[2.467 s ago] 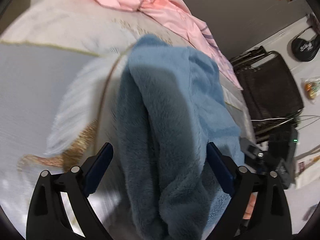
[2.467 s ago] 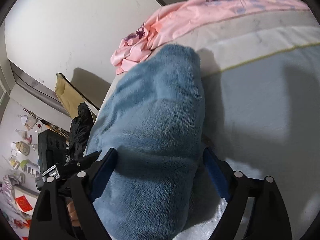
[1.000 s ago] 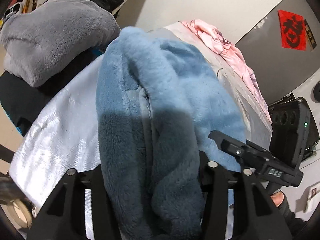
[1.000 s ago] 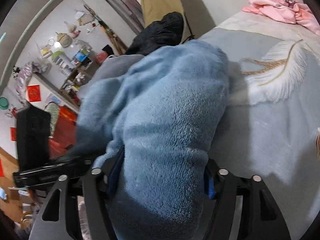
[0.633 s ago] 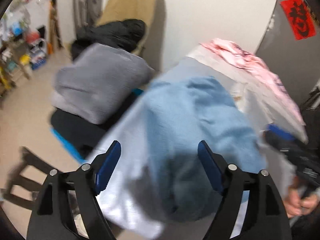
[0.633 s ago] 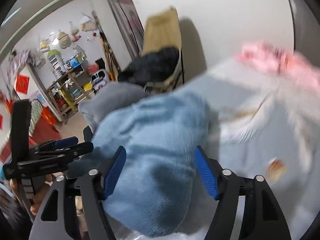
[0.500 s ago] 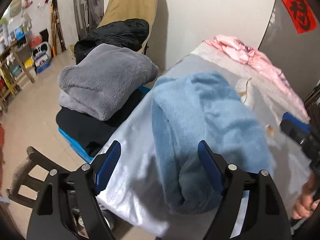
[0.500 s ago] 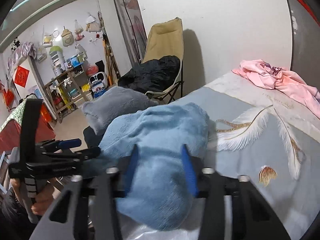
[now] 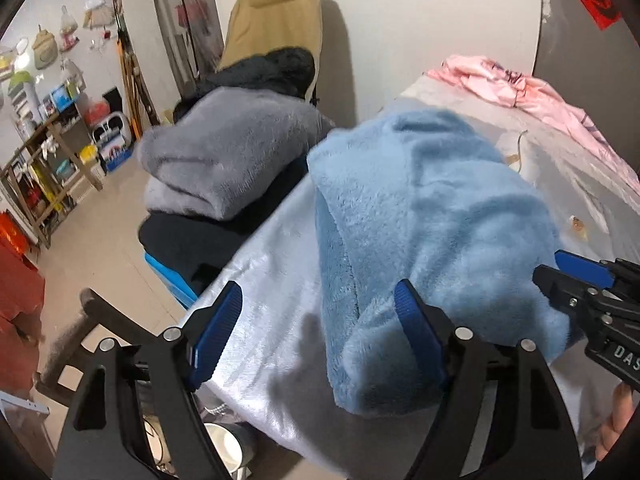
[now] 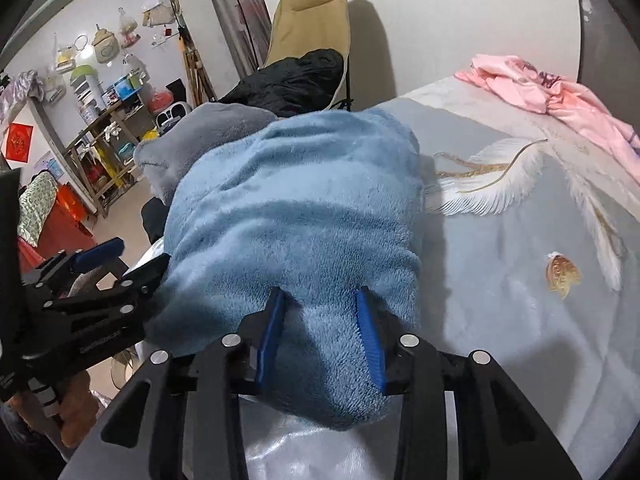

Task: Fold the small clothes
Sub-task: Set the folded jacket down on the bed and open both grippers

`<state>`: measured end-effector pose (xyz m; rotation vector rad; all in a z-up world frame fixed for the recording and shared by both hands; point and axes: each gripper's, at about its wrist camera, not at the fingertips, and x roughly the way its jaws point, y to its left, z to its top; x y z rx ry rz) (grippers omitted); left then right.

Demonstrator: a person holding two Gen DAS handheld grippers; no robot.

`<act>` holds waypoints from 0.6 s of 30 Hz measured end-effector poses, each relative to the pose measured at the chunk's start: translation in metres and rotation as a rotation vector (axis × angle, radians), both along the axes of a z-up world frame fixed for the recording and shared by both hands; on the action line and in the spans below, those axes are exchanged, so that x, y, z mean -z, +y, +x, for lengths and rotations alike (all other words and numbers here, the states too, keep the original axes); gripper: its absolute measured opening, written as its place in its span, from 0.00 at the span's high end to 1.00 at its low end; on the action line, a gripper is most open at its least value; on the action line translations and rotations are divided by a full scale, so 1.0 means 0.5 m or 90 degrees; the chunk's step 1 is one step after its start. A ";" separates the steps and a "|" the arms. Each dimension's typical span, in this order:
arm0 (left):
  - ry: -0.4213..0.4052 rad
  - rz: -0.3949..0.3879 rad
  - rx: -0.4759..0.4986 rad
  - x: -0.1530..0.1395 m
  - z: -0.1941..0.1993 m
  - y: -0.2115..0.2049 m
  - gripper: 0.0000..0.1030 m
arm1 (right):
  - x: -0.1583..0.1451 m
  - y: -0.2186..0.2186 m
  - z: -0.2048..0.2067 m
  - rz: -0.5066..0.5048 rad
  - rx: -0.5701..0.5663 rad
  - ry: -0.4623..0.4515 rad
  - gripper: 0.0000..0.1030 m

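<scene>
Both hand-held grippers have pulled back: left hand-held gripper [image 9: 316, 312] gapes empty, right hand-held gripper [image 10: 320, 312] pinches the blue fleece garment [image 10: 296, 200] on the bed [image 10: 520, 280].

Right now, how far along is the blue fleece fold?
Done: the blue fleece lies as a folded bundle on the bed. In hand: the right gripper pinches its near end; the left gripper is open beside it. Left: letting go, then probably the pink garment, unfolded at the far end.
</scene>
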<state>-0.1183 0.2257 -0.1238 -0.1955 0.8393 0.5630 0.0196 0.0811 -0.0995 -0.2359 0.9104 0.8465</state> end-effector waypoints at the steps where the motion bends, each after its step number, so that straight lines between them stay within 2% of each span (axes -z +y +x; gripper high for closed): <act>1: -0.011 0.008 0.003 -0.013 -0.009 -0.005 0.27 | -0.009 -0.003 -0.005 -0.001 0.000 -0.003 0.62; 6: -0.036 0.071 0.035 -0.068 -0.043 -0.051 0.26 | -0.043 -0.020 -0.037 0.012 0.005 -0.002 0.62; 9: -0.056 0.109 0.052 -0.105 -0.074 -0.086 0.25 | -0.076 -0.034 -0.063 0.022 0.010 -0.019 0.59; 16: -0.108 0.132 0.035 -0.183 -0.142 -0.130 0.14 | -0.163 -0.090 -0.141 0.033 0.044 -0.091 0.27; 18: -0.119 0.130 0.025 -0.197 -0.155 -0.135 0.10 | -0.175 -0.110 -0.156 0.036 0.057 -0.098 0.23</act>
